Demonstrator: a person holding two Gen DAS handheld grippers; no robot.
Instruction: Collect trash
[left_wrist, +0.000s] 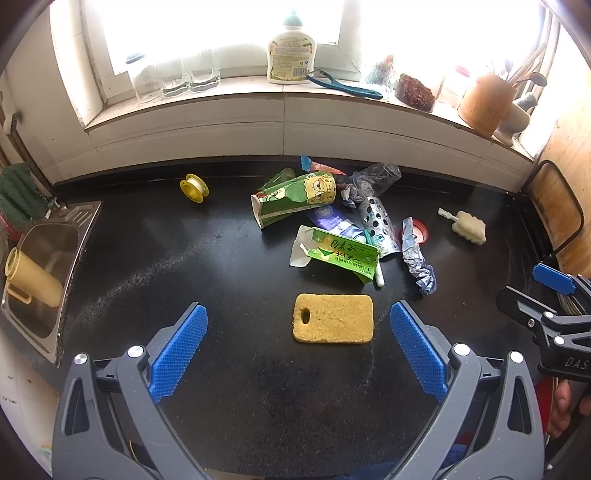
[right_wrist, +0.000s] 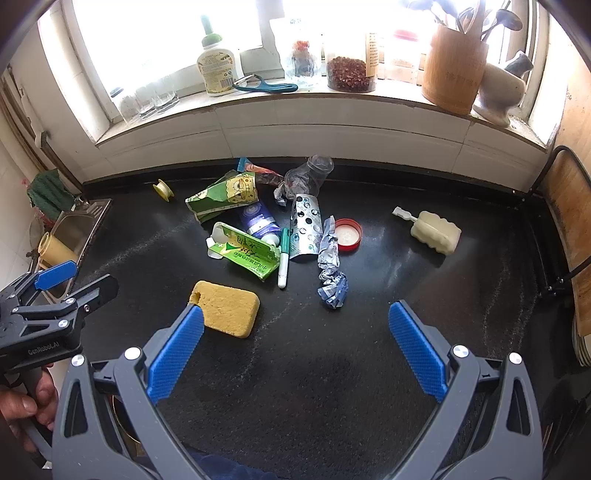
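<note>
A heap of trash lies mid-counter: a green SpongeBob carton (left_wrist: 295, 197) (right_wrist: 225, 195), a torn green box (left_wrist: 340, 254) (right_wrist: 247, 254), a purple tube (right_wrist: 258, 221), a spotted silver wrapper (left_wrist: 378, 225) (right_wrist: 304, 229), a crumpled blue-white wrapper (left_wrist: 419, 258) (right_wrist: 332, 273), a clear crushed bottle (left_wrist: 380, 175) (right_wrist: 310, 171), a red lid (right_wrist: 347, 234) and a pen (right_wrist: 283, 258). My left gripper (left_wrist: 299, 350) is open and empty, just short of a yellow sponge (left_wrist: 334, 323) (right_wrist: 225, 308). My right gripper (right_wrist: 295, 350) is open and empty, before the heap.
A black counter (left_wrist: 184, 258) runs under a window sill with a soap bottle (left_wrist: 291, 55), glasses, jars and a wooden utensil holder (right_wrist: 454, 70). A steel sink (left_wrist: 44, 266) with a yellow cup is left. A sponge brush (right_wrist: 434, 230) and a yellow spool (left_wrist: 194, 188) lie apart.
</note>
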